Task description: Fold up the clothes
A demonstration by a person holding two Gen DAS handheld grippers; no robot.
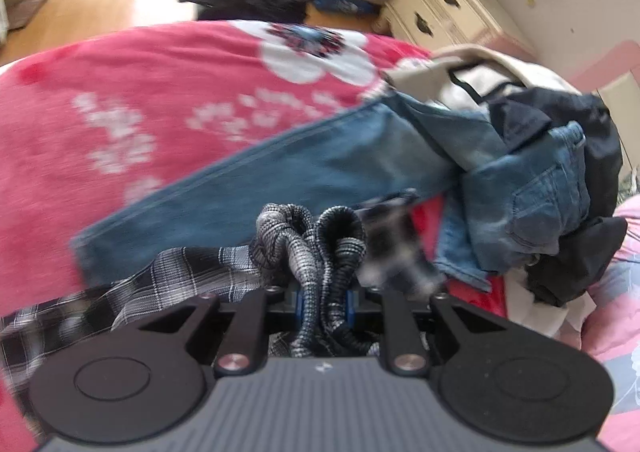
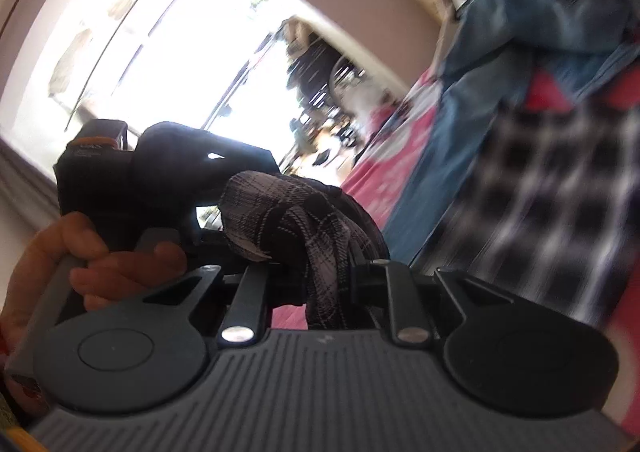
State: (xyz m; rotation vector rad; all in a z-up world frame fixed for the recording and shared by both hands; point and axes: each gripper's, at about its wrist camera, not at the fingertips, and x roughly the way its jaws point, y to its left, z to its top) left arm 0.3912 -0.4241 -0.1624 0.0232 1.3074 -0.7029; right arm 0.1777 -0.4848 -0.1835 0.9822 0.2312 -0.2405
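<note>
1. Plaid shirt (image 1: 316,252) cloth bunches at 6 o'clock in the left wrist view, pinched by the left gripper (image 1: 322,294) so it can be lifted off the red blanket (image 1: 160,92). Jeans (image 1: 320,168) lie just behind.
2. Right wrist view: the right gripper (image 2: 320,272) pinches another shirt part (image 2: 296,228), likely to spread it. At 9 o'clock, a hand (image 2: 80,260) holds the other tool.

Bed (image 1: 168,92) carries everything, covered in a red blanket with white floral print. Lying on it: blue denim jeans (image 1: 320,164) stretched diagonally, one leg flat across the blanket. Black-and-white plaid shirt (image 1: 168,284) partly on the blanket, overlapping the jeans' leg end. At the right, a heap: beige garment (image 1: 460,72) and black garment (image 1: 580,124) piled with the jeans' top. Frames blurred.
</note>
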